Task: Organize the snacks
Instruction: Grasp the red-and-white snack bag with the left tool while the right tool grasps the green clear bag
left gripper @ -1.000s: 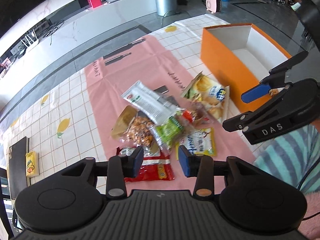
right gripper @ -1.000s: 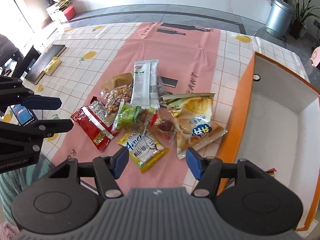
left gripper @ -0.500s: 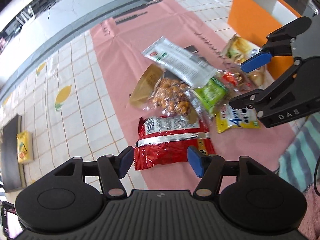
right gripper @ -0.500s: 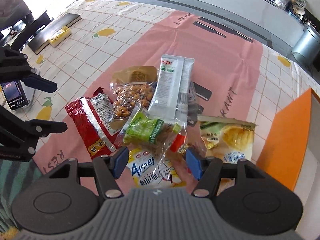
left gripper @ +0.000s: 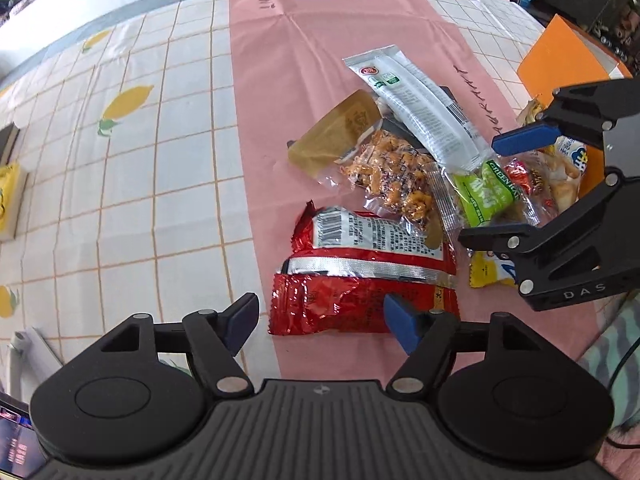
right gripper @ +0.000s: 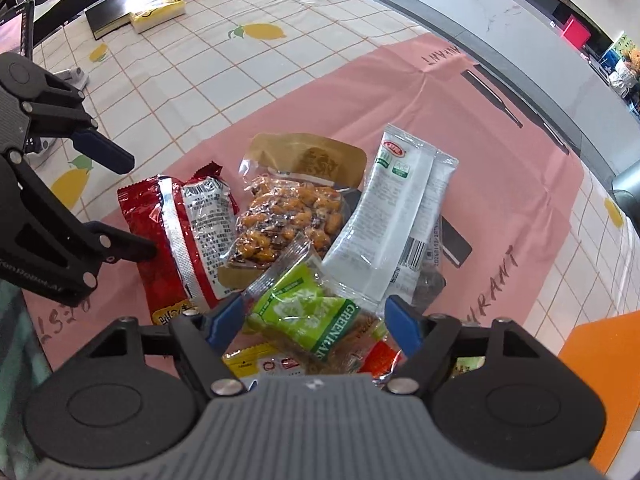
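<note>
Two close, steeply downward wrist views, both over the snack pile (left gripper: 400,184).

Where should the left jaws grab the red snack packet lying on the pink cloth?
Judging by its flat pose, pinch the red packet across its near crimped end, coming straight down from above. That end lies clear of the nut bag overlapping its far edge.

A heap of sealed snack packets lies flat on a pink table runner (left gripper: 320,60): a crinkled red foil bag (left gripper: 360,272) at the near edge, barcode side up; a clear pouch of orange-brown coated nuts with a tan header (left gripper: 384,172) overlapping its far end; and a long white sachet (left gripper: 416,108) set diagonally across the pile. A green transparent-edged packet (right gripper: 312,316) rests on a yellow packet (right gripper: 248,364), beside small red-wrapped sweets (left gripper: 520,176).
</note>
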